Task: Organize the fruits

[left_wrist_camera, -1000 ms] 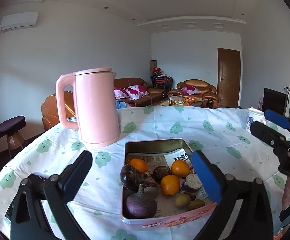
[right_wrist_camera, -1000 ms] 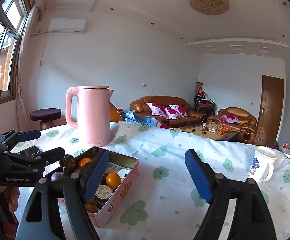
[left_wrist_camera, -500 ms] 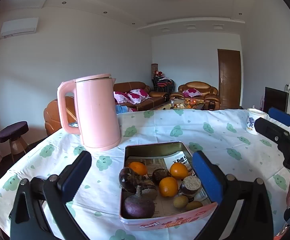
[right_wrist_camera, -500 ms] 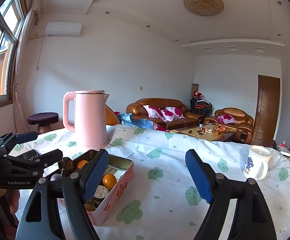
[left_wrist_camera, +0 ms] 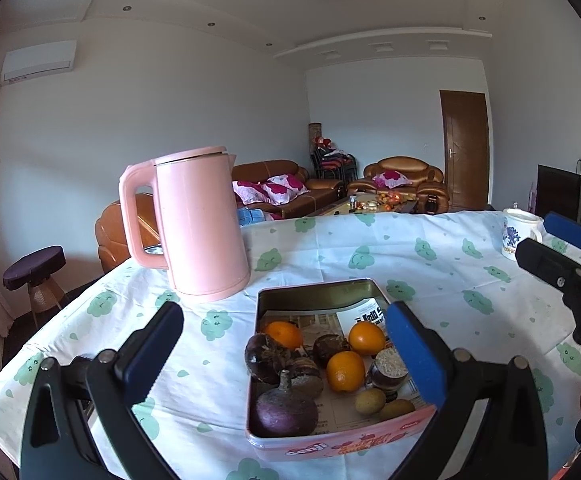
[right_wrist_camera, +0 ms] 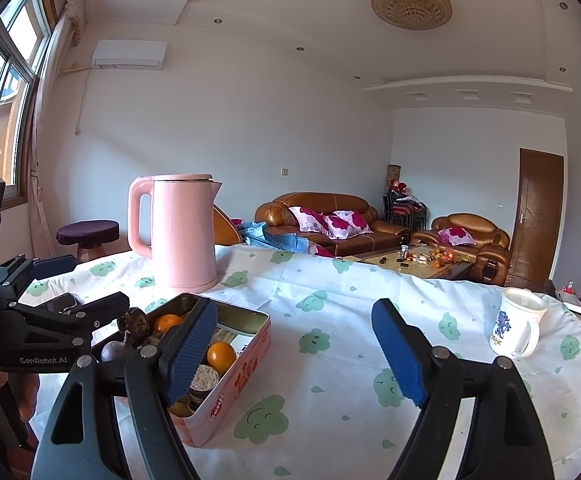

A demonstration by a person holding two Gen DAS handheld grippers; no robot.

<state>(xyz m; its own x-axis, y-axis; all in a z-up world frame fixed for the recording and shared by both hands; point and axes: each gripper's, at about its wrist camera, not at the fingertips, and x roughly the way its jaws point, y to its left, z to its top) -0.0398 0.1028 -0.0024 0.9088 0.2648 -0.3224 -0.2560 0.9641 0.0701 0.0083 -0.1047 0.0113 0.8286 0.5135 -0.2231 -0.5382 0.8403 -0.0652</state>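
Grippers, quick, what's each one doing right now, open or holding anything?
Left gripper: open, holding nothing, above the fruit tin.
Right gripper: open, holding nothing, over the tablecloth.

From my left cam I see the left gripper point(left_wrist_camera: 286, 354) w/ jaws wide apart, nothing held, over a pink tin point(left_wrist_camera: 318, 442) on the table point(left_wrist_camera: 430, 272). Tin has 3 oranges point(left_wrist_camera: 344, 372), dark round fruits and a big purple one point(left_wrist_camera: 284, 410). A pink kettle point(left_wrist_camera: 198, 224) stands behind it, a white mug point(left_wrist_camera: 516, 236) far right.
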